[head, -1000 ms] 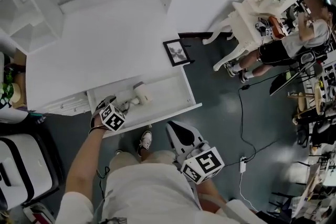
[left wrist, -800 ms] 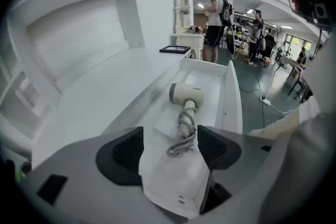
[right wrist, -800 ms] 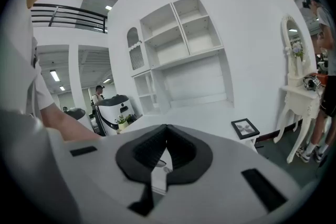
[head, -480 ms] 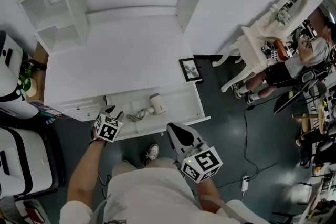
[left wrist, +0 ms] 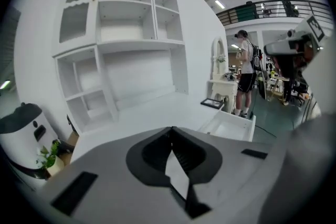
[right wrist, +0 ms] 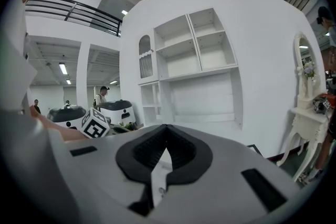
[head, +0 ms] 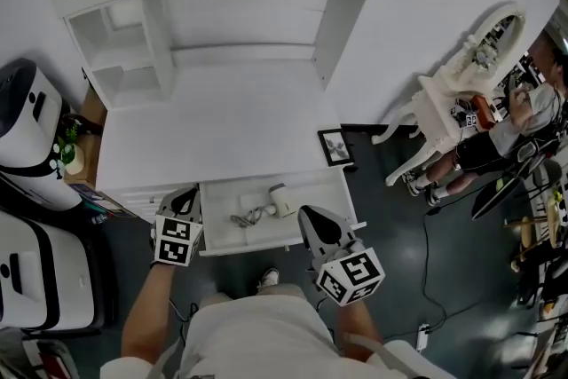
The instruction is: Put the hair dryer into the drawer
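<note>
Holding the left gripper (head: 184, 200) over the front edge of the desk (head: 222, 124), just beside the left front corner of the open drawer (head: 324, 195). Having just been closing its jaws, and now pressing them fully together, tip against tip, with nothing between them. Pointing it across the desk top toward the white shelves (head: 231, 4) along the desk's back edge.

Holding the right gripper (head: 309, 219) above the drawer's front edge, a little right of its middle. Pinching those jaws together too, gripping nothing.

Finding the hair dryer (head: 282, 201) lying inside the drawer, near the middle of its floor, pale body toward the right and cord (head: 247, 216) bunching up toward the left. Lying to the right of the left gripper, well clear of its tips, with the drawer's left wall between the two. Lying just past the right gripper's tips as well, toward the drawer's back and slightly left, touching neither tool.

Standing at the desk's right front corner, just behind the drawer's right end: a small dark picture frame (head: 335, 146).
</note>
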The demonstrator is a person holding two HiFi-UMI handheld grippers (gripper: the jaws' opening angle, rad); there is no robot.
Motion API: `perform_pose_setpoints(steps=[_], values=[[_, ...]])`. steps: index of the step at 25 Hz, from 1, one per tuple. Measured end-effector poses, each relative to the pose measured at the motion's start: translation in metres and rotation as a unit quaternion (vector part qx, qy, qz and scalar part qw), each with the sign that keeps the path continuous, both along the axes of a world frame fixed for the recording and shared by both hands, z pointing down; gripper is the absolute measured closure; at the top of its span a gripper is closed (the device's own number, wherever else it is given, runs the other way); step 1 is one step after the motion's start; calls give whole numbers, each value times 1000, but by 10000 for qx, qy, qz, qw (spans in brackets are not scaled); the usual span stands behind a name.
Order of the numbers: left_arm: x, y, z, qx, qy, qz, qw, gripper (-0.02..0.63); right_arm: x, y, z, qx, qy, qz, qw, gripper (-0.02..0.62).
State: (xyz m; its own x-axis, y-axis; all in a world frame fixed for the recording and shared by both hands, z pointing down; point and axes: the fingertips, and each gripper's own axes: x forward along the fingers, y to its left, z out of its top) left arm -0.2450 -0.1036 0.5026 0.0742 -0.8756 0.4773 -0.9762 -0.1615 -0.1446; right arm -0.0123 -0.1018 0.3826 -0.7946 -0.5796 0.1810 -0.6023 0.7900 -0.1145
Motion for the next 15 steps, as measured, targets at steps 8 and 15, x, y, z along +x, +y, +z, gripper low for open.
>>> perform_pose_setpoints(steps=[8,15], values=[[-44,32,-103,1338,-52,-691,9886,589,-6,-18,-20,179,-122,-49,9998,588],[-62,76,-157,2145,-229,-1039,9709,589,-20,-25,-41,324,-280,-134,9990,588]])
